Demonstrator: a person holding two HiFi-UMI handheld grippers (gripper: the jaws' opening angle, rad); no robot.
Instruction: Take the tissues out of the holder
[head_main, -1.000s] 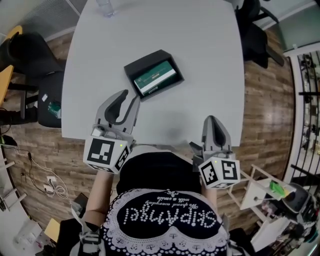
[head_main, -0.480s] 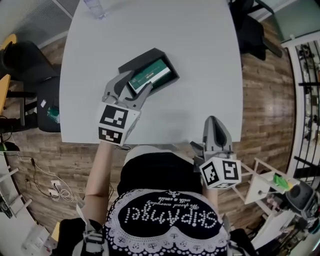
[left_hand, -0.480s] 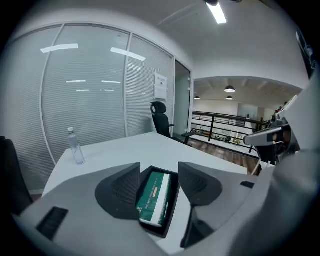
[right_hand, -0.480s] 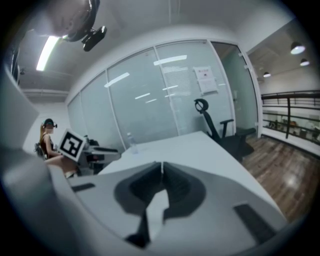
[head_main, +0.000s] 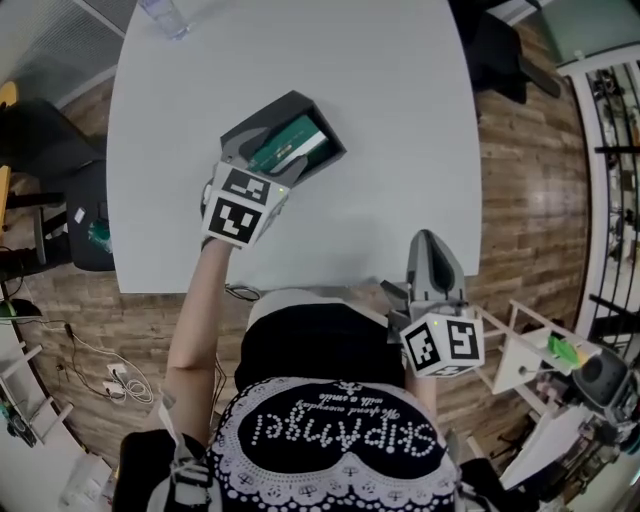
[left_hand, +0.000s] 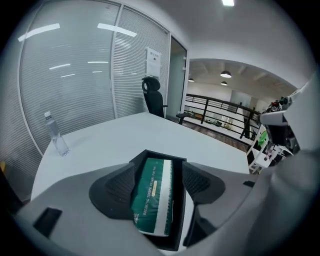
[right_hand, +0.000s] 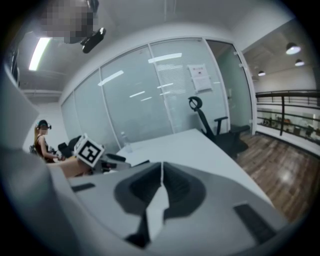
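My left gripper (head_main: 256, 160) has come down over the holder (head_main: 288, 103), jaws just opened wide, with the tissue pack (left_hand: 152, 195) lying inside between them, not pressed. My right gripper (right_hand: 161, 172) is clenched and empty. If I close too low, I may catch the holder wall

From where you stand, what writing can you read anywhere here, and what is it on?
"SKIPANGEL", roughly, upside down: person's black top; the small script beside it is unreadable.
Green tissue pack: a line of white capitals, too blurred to read.
Wall notice: too small to read.
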